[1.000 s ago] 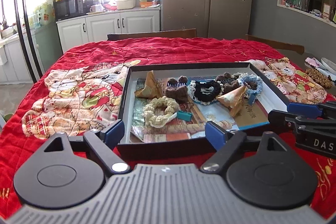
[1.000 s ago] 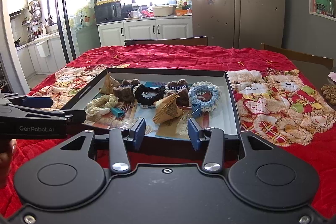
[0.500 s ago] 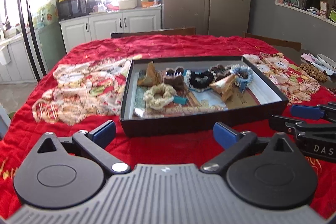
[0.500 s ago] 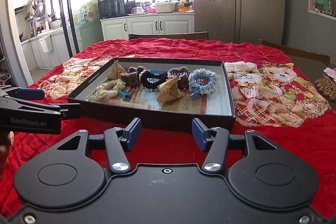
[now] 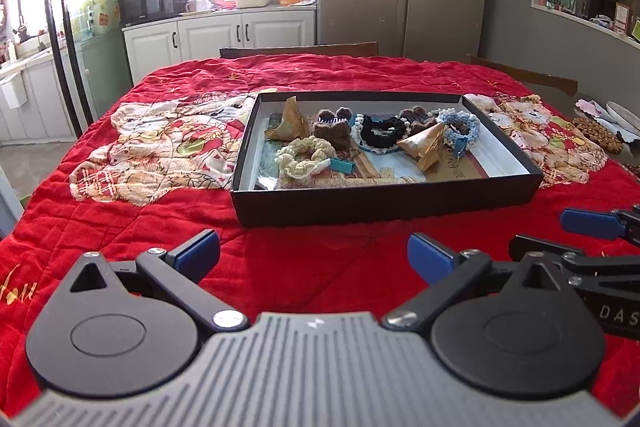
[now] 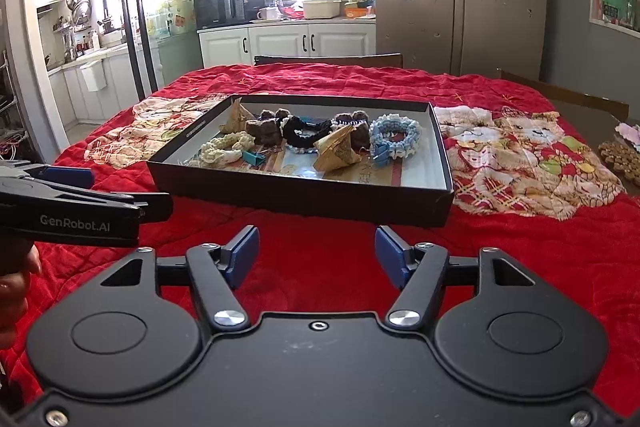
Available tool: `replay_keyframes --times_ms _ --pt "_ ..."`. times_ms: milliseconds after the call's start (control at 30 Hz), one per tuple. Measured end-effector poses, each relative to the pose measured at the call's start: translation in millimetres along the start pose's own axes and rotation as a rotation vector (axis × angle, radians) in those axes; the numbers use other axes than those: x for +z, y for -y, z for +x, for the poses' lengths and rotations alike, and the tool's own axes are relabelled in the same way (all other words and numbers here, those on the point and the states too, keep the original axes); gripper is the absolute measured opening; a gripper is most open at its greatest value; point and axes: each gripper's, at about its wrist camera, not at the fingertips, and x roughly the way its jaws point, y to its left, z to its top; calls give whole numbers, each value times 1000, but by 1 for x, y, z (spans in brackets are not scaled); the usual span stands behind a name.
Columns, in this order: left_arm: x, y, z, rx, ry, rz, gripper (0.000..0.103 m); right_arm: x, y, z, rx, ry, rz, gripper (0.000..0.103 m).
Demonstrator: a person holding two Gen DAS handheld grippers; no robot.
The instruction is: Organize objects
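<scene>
A shallow black box (image 5: pixel 384 205) (image 6: pixel 304 197) lies on the red quilted table. Inside it are a cream scrunchie (image 5: pixel 302 157) (image 6: pixel 224 149), a black scrunchie (image 5: pixel 380 133) (image 6: pixel 304 131), a pale blue scrunchie (image 5: pixel 460 125) (image 6: pixel 396 139), brown knitted pieces (image 5: pixel 332 129), golden paper cones (image 5: pixel 426 147) (image 6: pixel 338 149) and a teal clip (image 5: pixel 342 166). My left gripper (image 5: pixel 312 255) hangs open over bare quilt in front of the box, nothing between its fingers. My right gripper (image 6: pixel 316 253) is also short of the box, its jaws opening, with only quilt between them.
The red quilt (image 5: pixel 160 219) with cartoon patches covers the whole table. A plate and a brown beaded mat (image 5: pixel 598 135) sit at the right edge. Chair backs (image 5: pixel 300 50) stand behind the far side. A hand (image 6: pixel 12 287) holds the left gripper.
Both grippers have drawn back from the box's near edge, so the box looks smaller and farther. The jaws of both have spread wider.
</scene>
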Motion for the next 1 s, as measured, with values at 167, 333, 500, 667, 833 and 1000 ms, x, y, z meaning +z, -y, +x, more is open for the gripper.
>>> replay_keyframes --times_ms 167,333,500,667,833,1000 --pt "-5 1 -1 12 -7 -6 103 -5 6 0 -11 -18 40 69" --pt "-6 -1 -1 12 -12 -24 103 -8 10 3 -16 -30 65 69" --pt "-8 1 -2 20 -8 -19 103 -11 7 4 -16 -37 60 71" --pt "-9 2 -1 10 -24 -22 103 -12 6 4 -15 -40 60 72" --pt "-8 1 0 9 -32 -30 103 -12 5 4 -13 -38 61 73" --pt "-9 2 -1 10 -27 -33 103 -13 4 5 -7 -44 54 73"
